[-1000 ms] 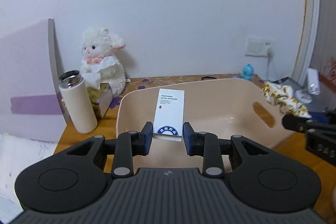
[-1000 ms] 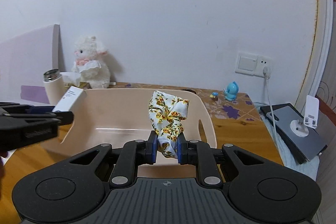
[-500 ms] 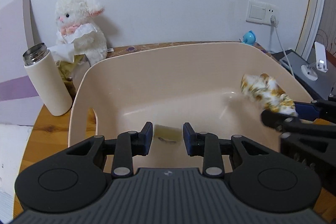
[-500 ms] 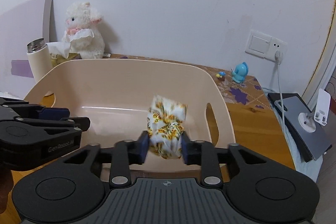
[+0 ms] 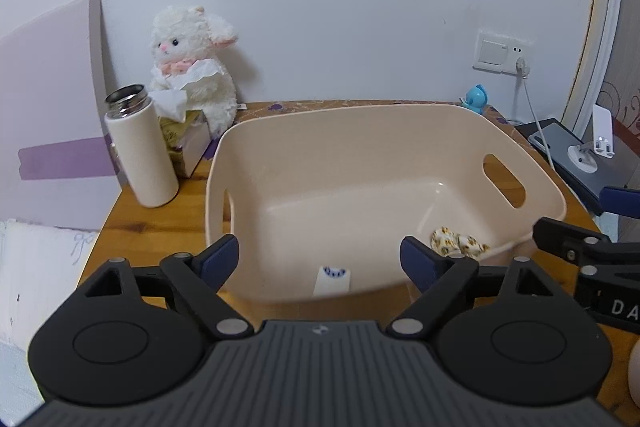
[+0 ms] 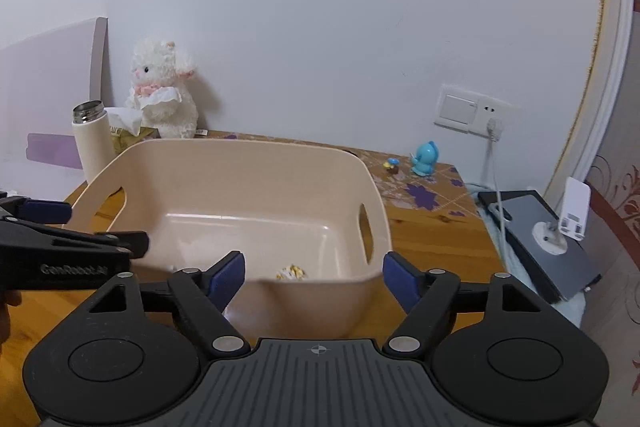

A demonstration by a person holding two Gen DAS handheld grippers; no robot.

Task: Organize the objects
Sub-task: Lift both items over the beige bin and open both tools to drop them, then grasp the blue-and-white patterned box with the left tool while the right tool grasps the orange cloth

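The white hotel-supplies box (image 5: pixel 333 278) lies on the floor of the beige plastic basket (image 5: pixel 360 135), at 6 o'clock against the near wall. The floral cloth (image 5: pixel 458 245) sits crumpled at the basket's 4 o'clock corner, apart from the box. The left gripper (image 5: pixel 320 259) hangs at the near rim, jaws spread wide, holding nothing. The right gripper (image 6: pixel 314 273) is likewise wide apart and empty. A cream thermos (image 5: pixel 141 151) stands at the basket's 10 o'clock, a plush lamb (image 5: pixel 192 63) beyond it.
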